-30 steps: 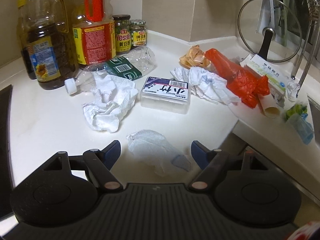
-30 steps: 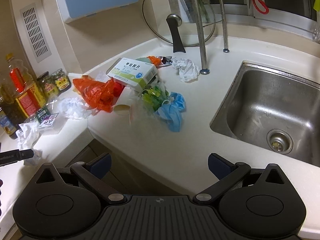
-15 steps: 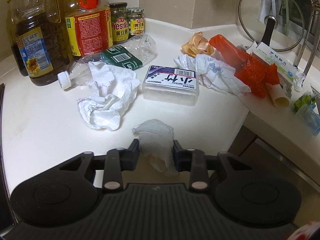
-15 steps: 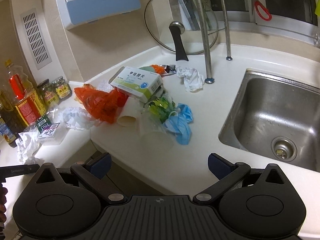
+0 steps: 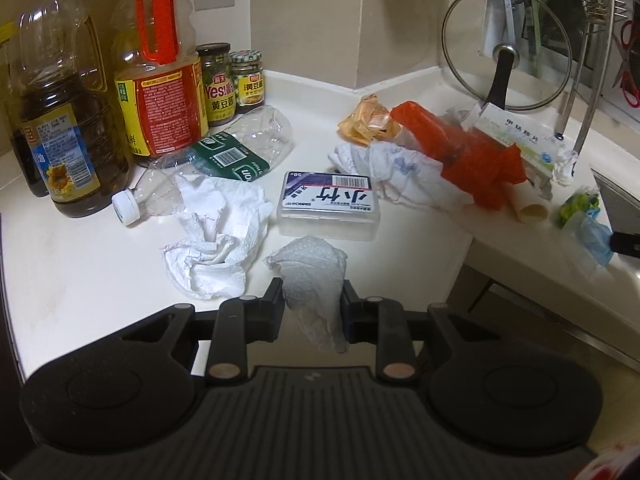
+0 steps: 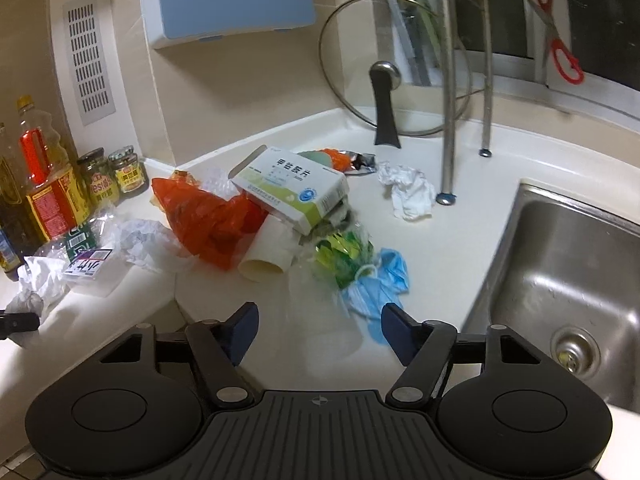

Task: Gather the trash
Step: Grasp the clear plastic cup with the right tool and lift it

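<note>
My left gripper pinches the crumpled white dotted paper towel; my right gripper is closing, seemingly around nothing, just short of the blue face mask.

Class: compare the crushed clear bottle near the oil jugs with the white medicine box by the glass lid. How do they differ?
The crushed bottle is clear, flattened plastic lying on the counter; the medicine box is opaque white-and-green card, keeping its shape, propped tilted on other rubbish. Both carry printed labels.
</note>
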Available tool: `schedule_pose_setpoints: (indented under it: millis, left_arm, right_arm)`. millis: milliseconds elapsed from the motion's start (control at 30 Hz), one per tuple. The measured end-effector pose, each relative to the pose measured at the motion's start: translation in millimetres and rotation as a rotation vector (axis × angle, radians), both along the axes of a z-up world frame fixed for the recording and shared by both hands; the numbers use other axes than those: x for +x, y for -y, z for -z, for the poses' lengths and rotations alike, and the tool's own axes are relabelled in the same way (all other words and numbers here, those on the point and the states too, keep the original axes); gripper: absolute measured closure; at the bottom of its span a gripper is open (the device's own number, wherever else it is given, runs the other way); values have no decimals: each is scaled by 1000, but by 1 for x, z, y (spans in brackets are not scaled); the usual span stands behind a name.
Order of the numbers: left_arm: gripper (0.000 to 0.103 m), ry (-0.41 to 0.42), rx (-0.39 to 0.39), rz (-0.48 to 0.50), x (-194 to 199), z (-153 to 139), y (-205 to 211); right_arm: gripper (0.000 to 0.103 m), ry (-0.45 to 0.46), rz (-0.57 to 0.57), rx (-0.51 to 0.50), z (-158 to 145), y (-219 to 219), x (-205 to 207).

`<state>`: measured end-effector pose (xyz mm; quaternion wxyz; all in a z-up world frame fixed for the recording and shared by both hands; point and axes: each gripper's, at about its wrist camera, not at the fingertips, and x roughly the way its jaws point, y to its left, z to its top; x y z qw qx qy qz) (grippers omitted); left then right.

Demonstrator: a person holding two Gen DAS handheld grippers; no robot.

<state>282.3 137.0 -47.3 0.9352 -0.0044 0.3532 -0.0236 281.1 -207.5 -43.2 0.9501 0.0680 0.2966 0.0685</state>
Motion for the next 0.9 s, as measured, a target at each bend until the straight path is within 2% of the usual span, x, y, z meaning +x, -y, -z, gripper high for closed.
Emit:
schedule_pose_setpoints:
  millis: [300, 367, 433, 500, 900]
  left_arm:
    - [78, 4, -4, -33, -23, -7, 14]
    - [78, 5, -2, -46, -31, -9, 22]
    - [78, 1, -2, -62, -37, -9, 30]
    - [78, -3, -6, -77, -44, -7, 40]
    - [78, -27, -8, -134, -90, 3, 92]
  right_arm:
    - [35, -44, -75, -61, 22, -9, 24]
    - [37, -47, -95, -58, 25, -6, 24]
    - [47, -53, -107, -54, 28, -3, 24]
    - [49, -49, -125, -44, 30, 2, 25]
    - [51, 19, -279, 10, 13, 28, 3]
